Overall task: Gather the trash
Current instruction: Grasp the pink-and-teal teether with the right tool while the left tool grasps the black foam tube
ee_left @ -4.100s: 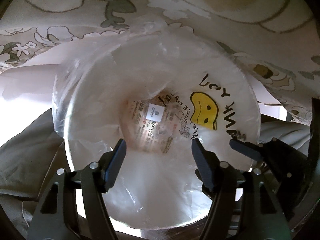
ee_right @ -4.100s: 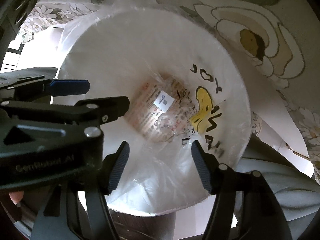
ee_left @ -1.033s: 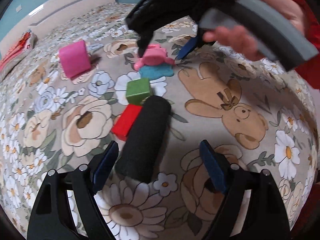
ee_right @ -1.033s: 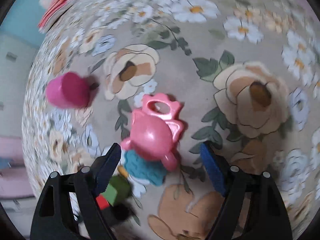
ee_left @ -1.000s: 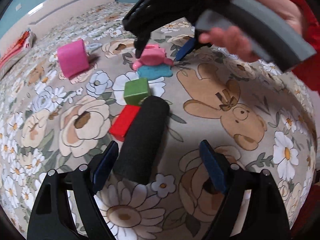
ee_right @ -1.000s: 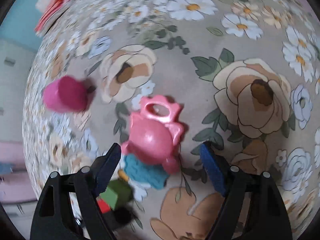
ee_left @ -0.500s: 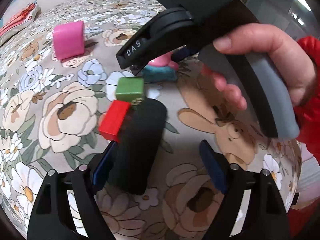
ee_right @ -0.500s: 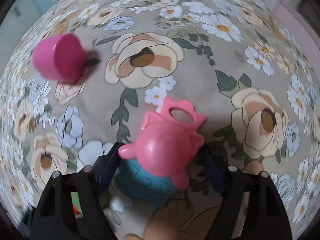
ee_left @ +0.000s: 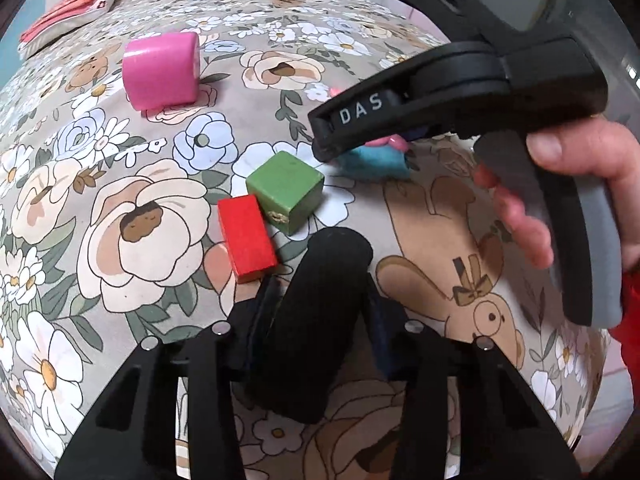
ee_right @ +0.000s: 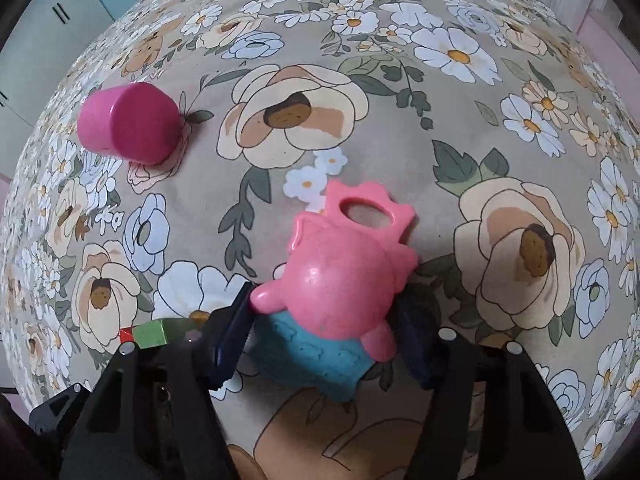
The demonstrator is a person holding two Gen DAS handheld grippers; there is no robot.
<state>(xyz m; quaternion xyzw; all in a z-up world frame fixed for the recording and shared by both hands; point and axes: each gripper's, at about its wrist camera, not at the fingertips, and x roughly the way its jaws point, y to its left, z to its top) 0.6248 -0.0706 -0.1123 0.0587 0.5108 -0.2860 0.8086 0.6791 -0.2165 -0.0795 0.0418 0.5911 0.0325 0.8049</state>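
**Both tongs closed around toys on the flowered bedspread**

Nearest to you, your left gripper (ee_left: 320, 320) has its 2 fingers pressed against the sides of the black foam cylinder (ee_left: 316, 320), which lies lengthwise between them on the beige floral bedspread (ee_left: 120, 240). Just past the cylinder's far end sit the red wooden block (ee_left: 246, 238) and the green wooden cube (ee_left: 286, 190), touching each other.

Your right gripper (ee_right: 324, 332), seen from the left wrist view as a black body marked "DAS" in your right hand (ee_left: 560, 184), reaches down beyond the cube. Its 2 blue-padded fingers flank the pink plastic animal toy (ee_right: 344, 268), which rests on top of a blue spongy block (ee_right: 316, 356). The left pad meets the toy's stubby limb; the right pad sits tight against its other side, so the tongs look clamped on the toy.

Farther off, well apart from both grippers, the magenta plastic cup (ee_right: 128, 122) lies tipped on its side.
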